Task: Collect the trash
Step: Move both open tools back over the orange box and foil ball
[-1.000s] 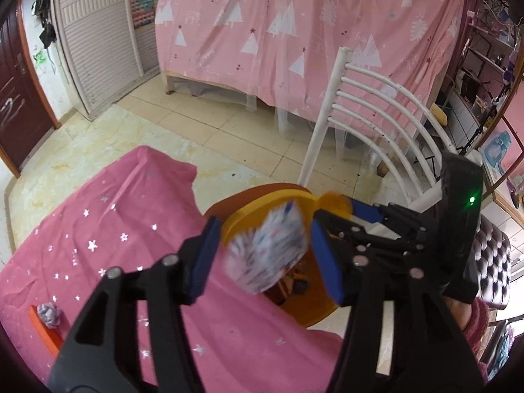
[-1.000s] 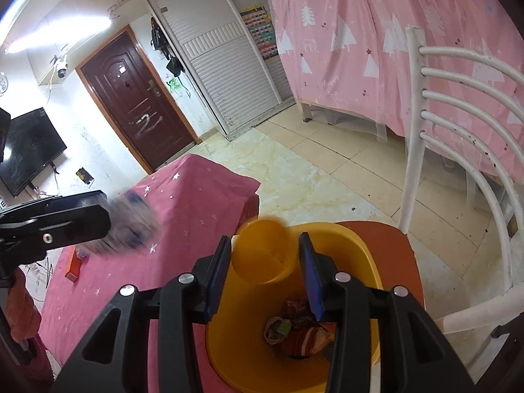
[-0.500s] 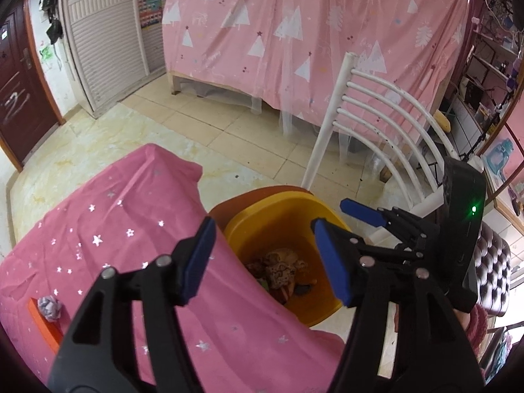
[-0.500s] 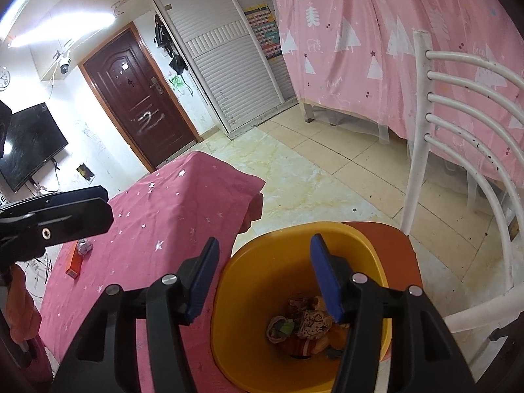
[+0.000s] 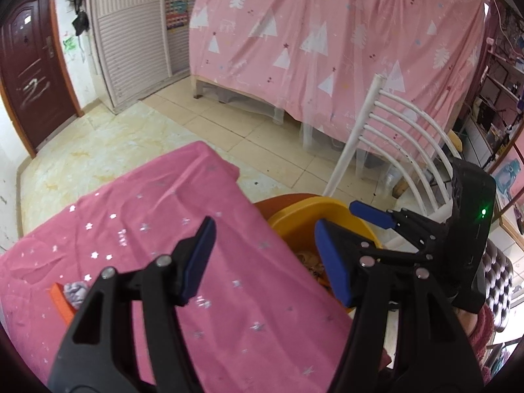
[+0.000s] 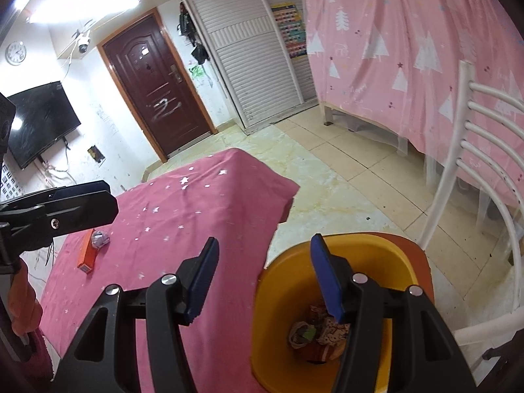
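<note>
Reaching for the next scrap was the step in hand, judging by the left wrist view: the left gripper [image 5: 265, 258] hung over the pink surface [image 5: 157, 216] with its blue fingers [image 5: 199, 255] wide apart and nothing between them, touching nothing. A crumpled grey wad [image 5: 74, 291] lay at the near left edge, touching an orange box [image 5: 62, 304], well apart from the fingers. To do it well, the gripper would have to swing left and come down with the fingers kept spread, straddle the wad alone, and pinch it without catching the cloth or the box. The yellow bin [image 5: 304, 213] sat just beyond the surface's right edge, on an orange chair seat, with wrappers showing inside.

From the right wrist view, the right gripper [image 6: 262, 275] was held above the gap between surface [image 6: 203, 203] and bin [image 6: 360, 252], its fingers [image 6: 324, 275] likewise apart and holding nothing. Wrappers [image 6: 317, 334] lay heaped on the bin's bottom. The wad [image 6: 99, 238] rested far left beside the box [image 6: 87, 252], near the left gripper's arm, so the left side looked better placed to fetch it.
</note>
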Motion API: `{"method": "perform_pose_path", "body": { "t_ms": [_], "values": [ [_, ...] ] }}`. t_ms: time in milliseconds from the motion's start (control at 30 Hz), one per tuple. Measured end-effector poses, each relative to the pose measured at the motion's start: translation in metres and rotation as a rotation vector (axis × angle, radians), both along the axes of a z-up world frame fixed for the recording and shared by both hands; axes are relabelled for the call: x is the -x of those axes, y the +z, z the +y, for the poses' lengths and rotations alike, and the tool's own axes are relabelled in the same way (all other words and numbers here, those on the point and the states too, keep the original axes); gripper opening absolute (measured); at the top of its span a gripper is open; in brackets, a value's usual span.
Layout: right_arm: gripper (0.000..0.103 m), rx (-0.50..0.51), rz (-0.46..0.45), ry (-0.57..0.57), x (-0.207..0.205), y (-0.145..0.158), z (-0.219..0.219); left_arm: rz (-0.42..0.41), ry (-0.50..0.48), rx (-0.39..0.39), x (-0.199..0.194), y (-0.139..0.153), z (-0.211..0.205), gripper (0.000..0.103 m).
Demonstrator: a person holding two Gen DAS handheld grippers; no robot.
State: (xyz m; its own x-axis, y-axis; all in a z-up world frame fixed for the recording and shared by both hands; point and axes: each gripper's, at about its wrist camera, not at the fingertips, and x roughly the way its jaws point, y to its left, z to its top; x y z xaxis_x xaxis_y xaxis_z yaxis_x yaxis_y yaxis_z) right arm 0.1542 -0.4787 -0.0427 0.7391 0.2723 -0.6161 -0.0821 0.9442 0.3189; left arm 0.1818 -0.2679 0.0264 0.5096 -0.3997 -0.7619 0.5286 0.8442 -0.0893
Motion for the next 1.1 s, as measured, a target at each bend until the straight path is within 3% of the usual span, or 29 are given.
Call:
{"method": "perform_pose_path", "body": {
  "t_ms": [233,333,533,800,1100],
  "values": [
    [0.052,0.025,-0.002,0.062,-0.012,0.009,0.035,-0.029,0.088,-0.014,-0.001,0.002,0.051,0.061],
    [0.052,0.035,-0.004,0.1,-0.02,0.012,0.055,-0.02,0.135,-0.025,-0.004,-0.003,0.075,0.068],
    [0.052,0.046,0.001,0.164,-0.029,0.013,0.088,-0.003,0.217,-0.031,-0.009,-0.011,0.116,0.069],
    [0.052,0.061,0.003,0.231,-0.041,0.017,0.125,0.003,0.28,-0.029,-0.007,-0.016,0.152,0.069],
    [0.053,0.087,0.009,0.307,-0.052,0.018,0.17,0.045,0.368,-0.095,-0.008,-0.034,0.183,0.069]
  ]
}}
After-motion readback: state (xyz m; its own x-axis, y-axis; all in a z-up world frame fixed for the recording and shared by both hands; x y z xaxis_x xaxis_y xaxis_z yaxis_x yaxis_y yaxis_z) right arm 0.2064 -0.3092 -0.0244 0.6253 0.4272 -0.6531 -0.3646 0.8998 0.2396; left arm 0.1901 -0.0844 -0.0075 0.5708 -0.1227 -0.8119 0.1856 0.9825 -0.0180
